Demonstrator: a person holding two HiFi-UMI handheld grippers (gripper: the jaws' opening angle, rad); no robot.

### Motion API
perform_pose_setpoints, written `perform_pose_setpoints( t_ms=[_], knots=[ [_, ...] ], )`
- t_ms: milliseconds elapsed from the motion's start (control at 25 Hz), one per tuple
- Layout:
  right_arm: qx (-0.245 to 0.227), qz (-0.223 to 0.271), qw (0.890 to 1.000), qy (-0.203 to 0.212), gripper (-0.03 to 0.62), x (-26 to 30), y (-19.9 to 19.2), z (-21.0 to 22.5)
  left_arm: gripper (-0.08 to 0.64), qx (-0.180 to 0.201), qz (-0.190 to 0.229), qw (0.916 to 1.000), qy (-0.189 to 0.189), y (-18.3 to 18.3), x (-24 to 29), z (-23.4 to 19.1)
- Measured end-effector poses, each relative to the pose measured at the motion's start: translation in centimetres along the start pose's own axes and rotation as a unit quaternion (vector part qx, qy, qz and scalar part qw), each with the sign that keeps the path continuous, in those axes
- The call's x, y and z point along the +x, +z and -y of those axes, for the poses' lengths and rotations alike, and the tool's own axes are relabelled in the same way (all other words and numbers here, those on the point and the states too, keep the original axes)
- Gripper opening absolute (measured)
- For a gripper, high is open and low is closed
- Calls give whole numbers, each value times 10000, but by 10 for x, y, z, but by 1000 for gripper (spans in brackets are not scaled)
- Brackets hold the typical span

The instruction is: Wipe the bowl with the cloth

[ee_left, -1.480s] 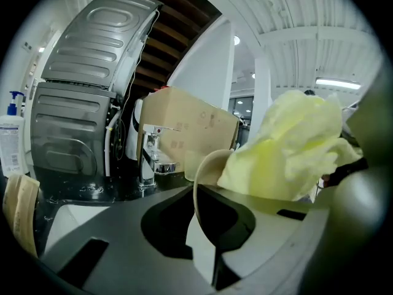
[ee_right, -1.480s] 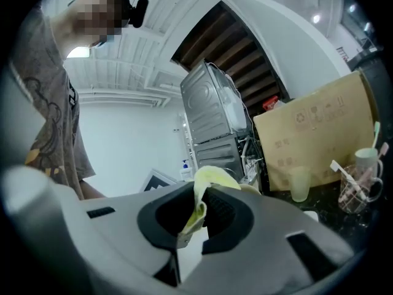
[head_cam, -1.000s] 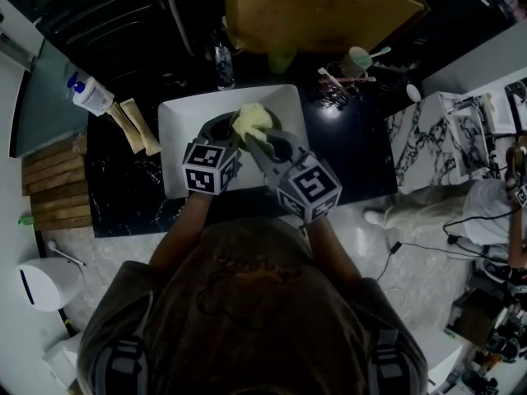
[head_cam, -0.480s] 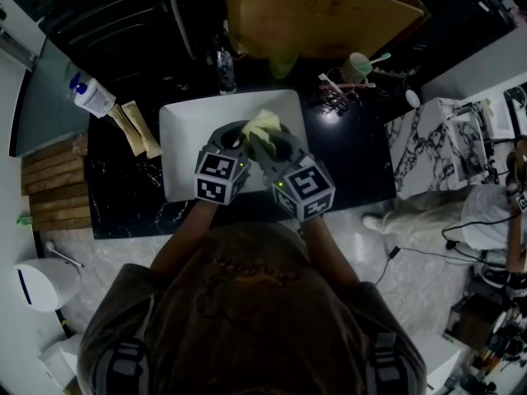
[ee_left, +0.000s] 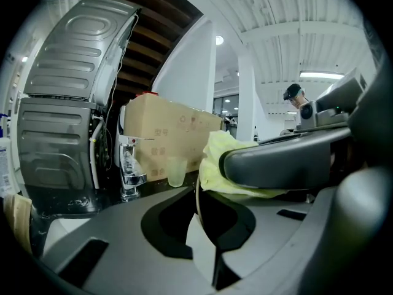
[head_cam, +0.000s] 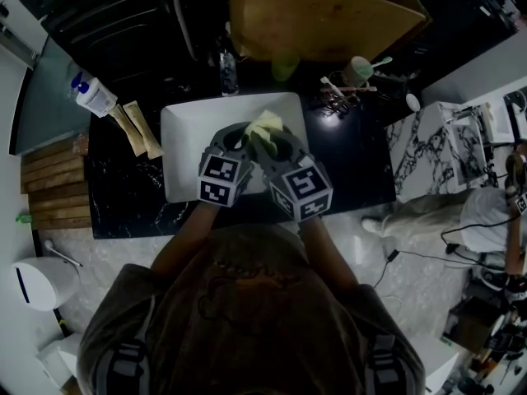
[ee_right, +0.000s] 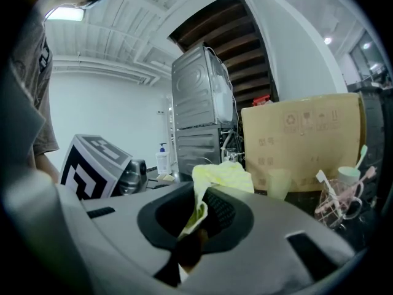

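Note:
Over the white basin point(head_cam: 185, 142) my two grippers meet. The left gripper point(head_cam: 231, 141) is shut on the bowl point(ee_left: 198, 206), whose thin pale rim runs between its jaws; in the head view the bowl is mostly hidden under the grippers. My right gripper point(head_cam: 261, 142) is shut on the yellow cloth point(head_cam: 265, 124), which bunches above its jaws point(ee_right: 220, 174). In the left gripper view the cloth point(ee_left: 216, 160) lies against the bowl's top edge, under the right gripper's finger point(ee_left: 288, 161). How much of the bowl the cloth touches is hidden.
The basin sits in a black counter point(head_cam: 354, 151). Behind it stand a chrome tap point(head_cam: 228, 71), a pale green cup point(head_cam: 284, 64) and a cardboard box point(head_cam: 329, 15). A cup of toothbrushes point(head_cam: 359, 64) is at the right, a soap bottle point(head_cam: 90, 95) and tubes point(head_cam: 138, 127) at the left.
Both grippers have shifted slightly right and closed in on each other over the basin. The cloth moved right with the right gripper; both grips are unchanged.

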State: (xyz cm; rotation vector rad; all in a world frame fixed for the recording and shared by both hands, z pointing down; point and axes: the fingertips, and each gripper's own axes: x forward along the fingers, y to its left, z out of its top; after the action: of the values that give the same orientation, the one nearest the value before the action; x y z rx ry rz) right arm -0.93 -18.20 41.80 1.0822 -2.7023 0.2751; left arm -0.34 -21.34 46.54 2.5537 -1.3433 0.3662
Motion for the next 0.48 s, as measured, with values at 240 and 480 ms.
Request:
perform_pose_setpoints(
  t_ms=[240, 480],
  knots=[
    [-38, -106, 9997, -207, 23, 0, -3, 6, 25, 103, 29, 9999, 16, 3, -1, -2],
    [-57, -232, 9989, -407, 23, -1, -9, 12, 25, 154, 3, 9999, 30, 3, -1, 2]
  ],
)
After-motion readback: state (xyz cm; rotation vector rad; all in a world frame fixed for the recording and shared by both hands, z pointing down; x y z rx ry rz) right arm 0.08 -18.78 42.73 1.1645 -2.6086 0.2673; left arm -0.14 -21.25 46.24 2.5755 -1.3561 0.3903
